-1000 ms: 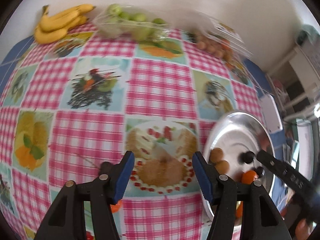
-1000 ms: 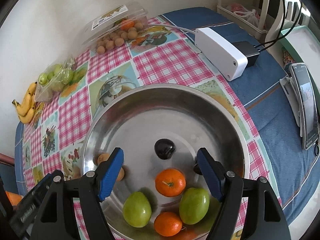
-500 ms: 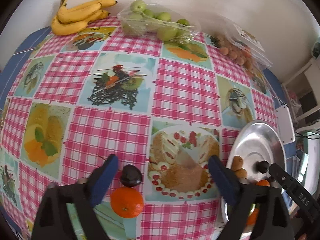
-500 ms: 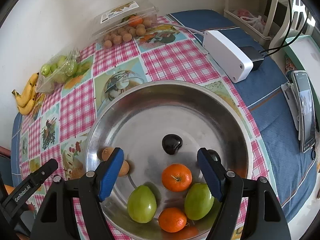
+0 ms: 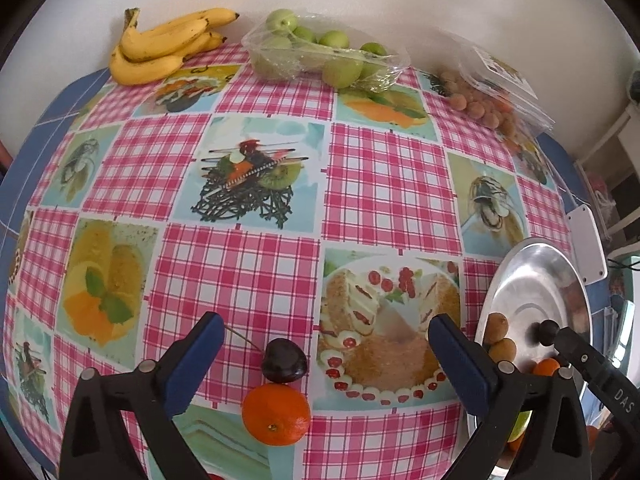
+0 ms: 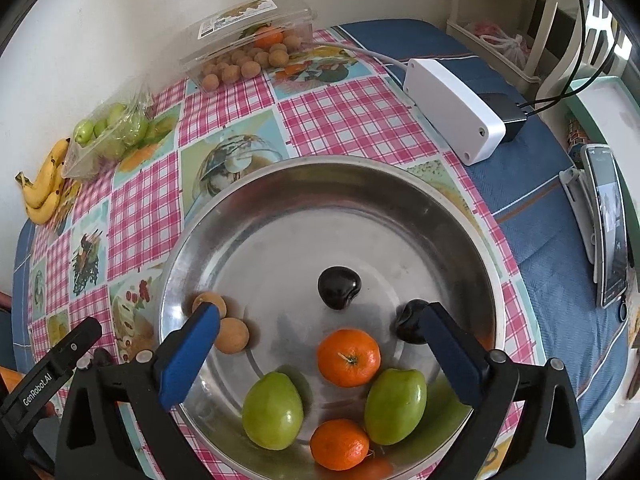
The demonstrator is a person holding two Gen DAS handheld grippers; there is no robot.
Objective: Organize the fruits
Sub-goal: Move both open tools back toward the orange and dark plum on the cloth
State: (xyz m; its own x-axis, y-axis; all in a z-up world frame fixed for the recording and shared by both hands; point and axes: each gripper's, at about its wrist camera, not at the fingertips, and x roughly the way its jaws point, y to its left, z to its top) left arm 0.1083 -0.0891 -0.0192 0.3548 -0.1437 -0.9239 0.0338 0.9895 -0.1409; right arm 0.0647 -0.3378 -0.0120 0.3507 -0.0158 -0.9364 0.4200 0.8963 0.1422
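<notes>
My left gripper is open and empty above the checked tablecloth, with a dark cherry and an orange lying on the cloth between its fingers. My right gripper is open and empty over the steel bowl. The bowl holds two oranges, two green fruits, two dark cherries and two brown longans. The bowl also shows at the right in the left wrist view.
Bananas, a bag of green fruits and a clear box of longans lie along the far wall. A white power box, a black plug and a phone lie right of the bowl.
The left gripper has drawn back and up, bringing the cherry and orange on the cloth into view between its fingers. The right gripper has pulled back slightly over the bowl.
</notes>
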